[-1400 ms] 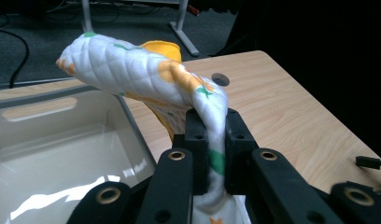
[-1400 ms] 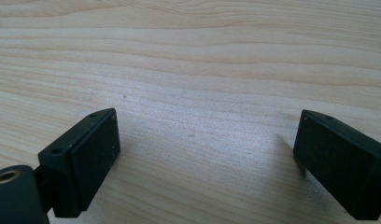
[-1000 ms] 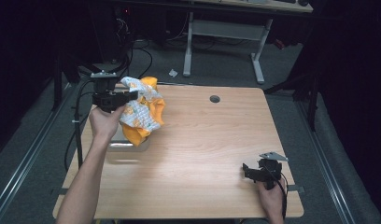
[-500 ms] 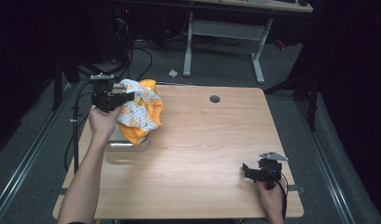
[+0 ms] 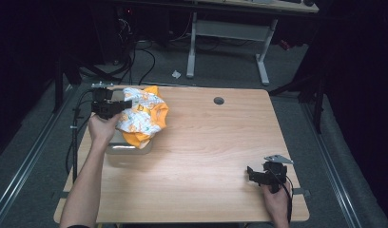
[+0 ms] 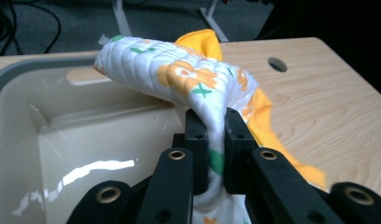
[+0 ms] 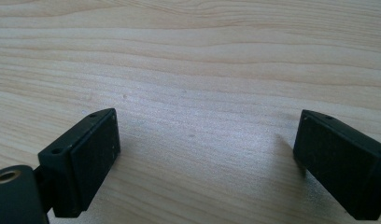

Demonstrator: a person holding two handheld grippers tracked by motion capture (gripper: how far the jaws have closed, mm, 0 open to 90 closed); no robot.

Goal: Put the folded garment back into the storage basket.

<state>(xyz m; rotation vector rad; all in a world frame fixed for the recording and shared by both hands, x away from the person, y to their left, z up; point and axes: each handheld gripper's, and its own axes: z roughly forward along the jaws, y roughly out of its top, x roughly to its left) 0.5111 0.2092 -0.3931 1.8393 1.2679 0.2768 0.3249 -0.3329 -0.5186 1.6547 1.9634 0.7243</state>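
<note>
My left gripper (image 5: 127,103) is shut on a quilted white cloth (image 5: 143,116) with orange and green prints and an orange lining. The cloth hangs bunched over the right edge of a pale plastic tub (image 5: 121,147) at the table's left side. In the left gripper view the cloth (image 6: 179,70) is pinched between the black jaws of the left gripper (image 6: 215,126), above the tub (image 6: 86,135). Near the front right corner, my right gripper (image 5: 250,173) rests low over bare wood. In the right gripper view, the right gripper (image 7: 205,154) stands open with nothing between its jaws.
The wooden table (image 5: 216,142) has a round cable hole (image 5: 218,100) near its far edge. Behind it stand another desk's white legs (image 5: 192,42), cables on the floor (image 5: 135,61) and a scrap of paper (image 5: 176,74).
My left gripper has shifted a little to the left with the cloth, bringing it further over the tub. The right gripper has stayed where it was.
</note>
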